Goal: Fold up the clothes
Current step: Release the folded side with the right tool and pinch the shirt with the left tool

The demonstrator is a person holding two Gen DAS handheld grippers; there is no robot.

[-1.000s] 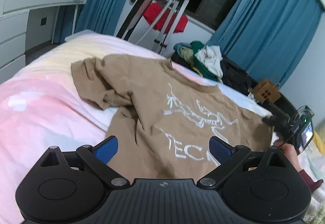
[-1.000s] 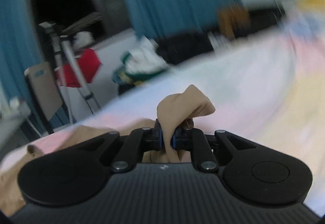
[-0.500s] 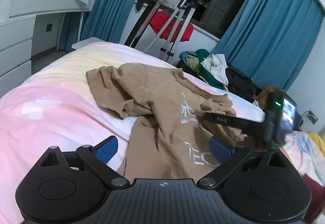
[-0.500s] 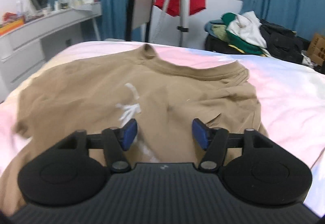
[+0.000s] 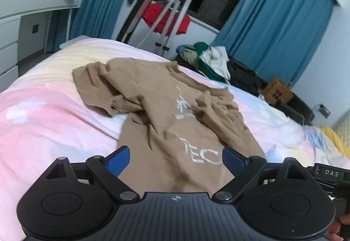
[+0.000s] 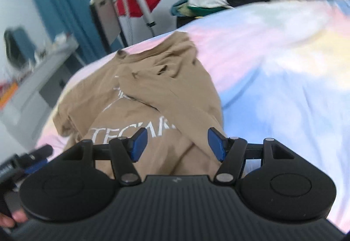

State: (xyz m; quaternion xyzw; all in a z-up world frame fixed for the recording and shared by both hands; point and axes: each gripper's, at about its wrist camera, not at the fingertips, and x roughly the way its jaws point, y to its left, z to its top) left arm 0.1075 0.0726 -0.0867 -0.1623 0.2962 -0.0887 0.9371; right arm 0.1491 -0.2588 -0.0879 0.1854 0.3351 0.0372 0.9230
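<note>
A tan T-shirt with white lettering lies on the bed, its right side and sleeve folded over onto the middle. It also shows in the right wrist view. My left gripper is open and empty, just above the shirt's near hem. My right gripper is open and empty, above the folded right side near the hem. Part of the right gripper's body shows at the lower right of the left wrist view.
The bed has a pink, yellow and blue cover. A white dresser stands at the left. A metal stand with a red cloth, a pile of clothes and a cardboard box lie beyond the bed.
My right gripper let go of the shirt's right sleeve after carrying it over the middle, opened, and drew back to the near hem. The left gripper stayed open.
</note>
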